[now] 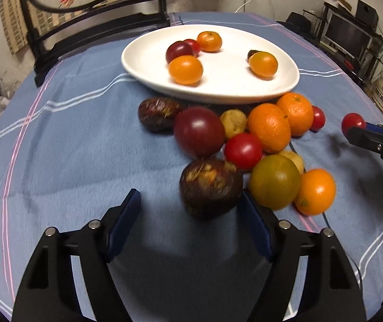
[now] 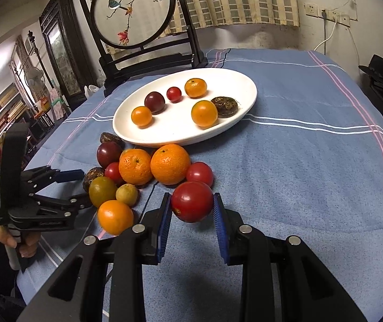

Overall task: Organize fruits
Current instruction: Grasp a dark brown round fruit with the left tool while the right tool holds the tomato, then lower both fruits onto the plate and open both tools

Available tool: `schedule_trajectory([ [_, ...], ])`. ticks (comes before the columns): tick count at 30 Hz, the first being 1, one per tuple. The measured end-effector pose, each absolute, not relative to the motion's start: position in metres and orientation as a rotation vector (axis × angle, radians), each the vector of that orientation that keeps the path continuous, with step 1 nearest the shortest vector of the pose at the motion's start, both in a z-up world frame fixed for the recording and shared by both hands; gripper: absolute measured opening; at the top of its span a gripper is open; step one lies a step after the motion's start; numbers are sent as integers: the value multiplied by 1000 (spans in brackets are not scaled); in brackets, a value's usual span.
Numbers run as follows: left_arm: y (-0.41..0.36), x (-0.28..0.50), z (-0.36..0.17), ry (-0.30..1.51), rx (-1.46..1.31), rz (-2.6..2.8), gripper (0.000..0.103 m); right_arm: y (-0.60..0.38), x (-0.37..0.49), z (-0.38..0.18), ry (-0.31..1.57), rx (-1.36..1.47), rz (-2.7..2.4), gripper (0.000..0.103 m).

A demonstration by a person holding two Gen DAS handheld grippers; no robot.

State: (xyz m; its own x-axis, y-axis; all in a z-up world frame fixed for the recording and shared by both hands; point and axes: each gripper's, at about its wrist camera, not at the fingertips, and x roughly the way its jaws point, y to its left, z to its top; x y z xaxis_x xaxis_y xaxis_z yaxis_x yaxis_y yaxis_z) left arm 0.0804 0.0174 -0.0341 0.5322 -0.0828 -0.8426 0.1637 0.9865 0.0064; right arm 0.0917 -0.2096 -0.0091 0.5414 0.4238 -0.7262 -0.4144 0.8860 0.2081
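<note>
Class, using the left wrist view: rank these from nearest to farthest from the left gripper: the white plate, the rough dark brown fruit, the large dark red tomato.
1. Rough dark brown fruit: between the open fingers of the left gripper, beside its right finger.
2. Large dark red tomato: just beyond it, mid-pile.
3. White plate: farthest, behind the pile.

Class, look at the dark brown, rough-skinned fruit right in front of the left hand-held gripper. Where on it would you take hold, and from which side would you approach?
Grip the dark brown fruit across its widest middle, one pad on each flank. Approach from the near, open tablecloth side, angled down, as the left hand-held gripper already does. The fruit is roundish and squat, and the green-yellow fruit crowds its right flank, so that finger must slip into a narrow gap.
</note>
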Motion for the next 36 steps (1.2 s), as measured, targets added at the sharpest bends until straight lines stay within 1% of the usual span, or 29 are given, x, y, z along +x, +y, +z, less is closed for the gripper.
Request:
schedule_trajectory([
  [3, 20, 88, -34, 984, 73, -177, 72, -209, 91, -10, 869, 9, 502, 31],
  [4, 20, 88, -34, 975, 75, -176, 63, -208, 92, -11, 871, 7, 502, 31],
  [5, 18, 87, -33, 964, 78, -186, 44, -207, 92, -12, 874, 6, 502, 31],
  [11, 18, 82, -27, 977, 67, -186, 43, -211, 95, -14, 882, 28, 493, 31],
  [15, 27, 75, -7, 934, 35, -176, 43, -211, 96, -12, 880, 27, 467, 31],
  [20, 31, 77, 28, 866, 18, -173, 43, -201, 94, 9, 830, -5, 456, 31],
  [25, 28, 107, 55, 832, -11, -154, 43, -175, 101, 40, 771, -62, 483, 31],
  [30, 20, 145, 57, 839, -29, -114, 43, -147, 121, 49, 762, -72, 499, 31],
  [36, 31, 188, 39, 881, -97, -36, 43, -133, 150, 30, 803, -18, 466, 31],
])
